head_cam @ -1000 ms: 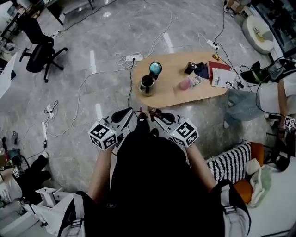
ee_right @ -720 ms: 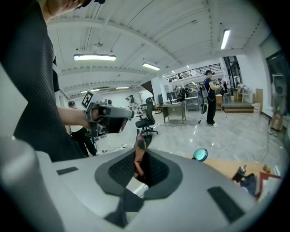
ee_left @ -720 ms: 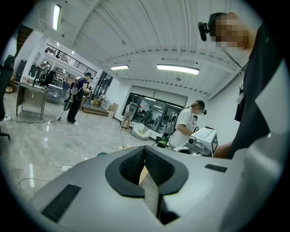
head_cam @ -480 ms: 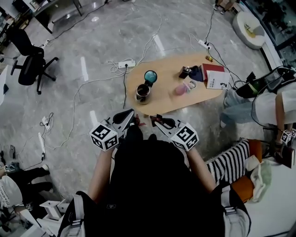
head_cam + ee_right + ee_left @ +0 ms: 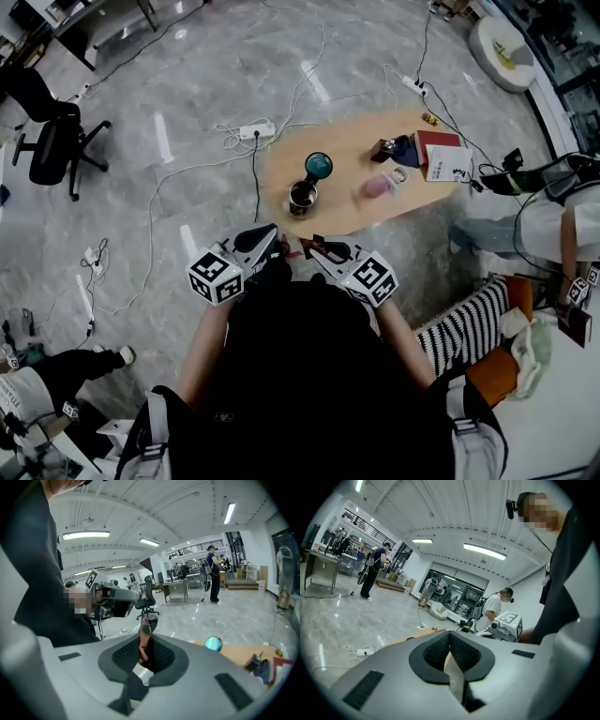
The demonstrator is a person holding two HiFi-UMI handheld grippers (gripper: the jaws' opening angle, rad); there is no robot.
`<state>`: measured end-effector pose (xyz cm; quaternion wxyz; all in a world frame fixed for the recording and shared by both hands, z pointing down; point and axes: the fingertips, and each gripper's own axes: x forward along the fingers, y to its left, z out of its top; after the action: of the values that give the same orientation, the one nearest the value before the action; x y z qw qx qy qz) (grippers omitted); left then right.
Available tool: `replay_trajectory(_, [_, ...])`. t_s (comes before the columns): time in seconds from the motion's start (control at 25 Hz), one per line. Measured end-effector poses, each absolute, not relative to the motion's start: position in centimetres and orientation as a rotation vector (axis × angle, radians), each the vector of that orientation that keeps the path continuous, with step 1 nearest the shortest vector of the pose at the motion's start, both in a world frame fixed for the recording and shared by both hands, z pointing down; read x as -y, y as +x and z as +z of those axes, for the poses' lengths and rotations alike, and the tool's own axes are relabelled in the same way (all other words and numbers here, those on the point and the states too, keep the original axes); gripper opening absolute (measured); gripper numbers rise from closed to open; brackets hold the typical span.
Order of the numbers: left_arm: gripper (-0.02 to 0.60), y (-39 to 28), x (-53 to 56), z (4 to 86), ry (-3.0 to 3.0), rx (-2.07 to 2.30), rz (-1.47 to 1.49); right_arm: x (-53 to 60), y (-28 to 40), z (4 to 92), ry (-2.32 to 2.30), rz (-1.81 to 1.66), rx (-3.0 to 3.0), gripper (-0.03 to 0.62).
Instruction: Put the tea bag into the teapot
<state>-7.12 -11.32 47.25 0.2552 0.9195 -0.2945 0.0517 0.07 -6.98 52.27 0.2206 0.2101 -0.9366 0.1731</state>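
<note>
I hold both grippers close in front of my chest, tips facing each other, above the floor short of the wooden table [image 5: 356, 214]. A reddish tea bag packet [image 5: 296, 247] spans the two tips. My right gripper [image 5: 144, 651] is shut on the packet [image 5: 144, 631], which sticks up from its pads. My left gripper [image 5: 450, 649] is shut too, with a thin tan edge of the packet showing between its pads. The metal teapot [image 5: 302, 196] stands open on the table, and its blue lid [image 5: 318, 166] lies just behind it.
A pink object [image 5: 376, 187], a red book and papers [image 5: 445, 155] lie on the table's right part. A power strip with cables [image 5: 255, 131] crosses the floor beyond. An office chair [image 5: 52, 141] stands far left. A seated person [image 5: 562, 216] and a striped cushion [image 5: 469, 328] are at right.
Both grippers have stayed together at my chest with the packet between them. Only the head camera's framing of the table and floor has shifted a little.
</note>
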Motion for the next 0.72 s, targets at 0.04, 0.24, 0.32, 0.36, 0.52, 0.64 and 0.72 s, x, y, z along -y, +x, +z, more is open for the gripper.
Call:
replay_trajectory(0.04, [0.009, -7.4, 11.7, 47.5, 2.496, 0.783, 0.141, 7.4, -0.4, 52.5, 0.588, 0.483, 2.584, 0.038])
replay_trajectory(0.24, [0.009, -8.3, 13.5, 48.1, 2.506, 0.665, 0.148, 9.3, -2.5, 53.4, 0.645, 0.482, 2.555, 0.038])
replay_trajectory(0.32, [0.009, -8.6, 14.2, 48.2, 2.518, 0.621, 0.16, 10.3, -2.9, 53.6, 0.685, 0.492, 2.54, 0.038])
replay_trajectory(0.36, [0.009, -8.7, 14.6, 48.3, 2.523, 0.601, 0.165, 10.7, -3.1, 53.7, 0.706, 0.501, 2.533, 0.038])
replay_trajectory(0.52, [0.009, -9.3, 16.2, 48.2, 2.523, 0.542, 0.167, 11.7, -3.9, 54.1, 0.752, 0.532, 2.514, 0.038])
replay_trajectory(0.64, [0.008, -9.3, 17.1, 48.1, 2.52, 0.529, 0.147, 11.7, -4.1, 55.0, 0.743, 0.544, 2.491, 0.038])
replay_trajectory(0.72, [0.008, -9.3, 17.4, 48.2, 2.517, 0.531, 0.145, 12.3, -4.3, 55.2, 0.738, 0.53, 2.48, 0.038])
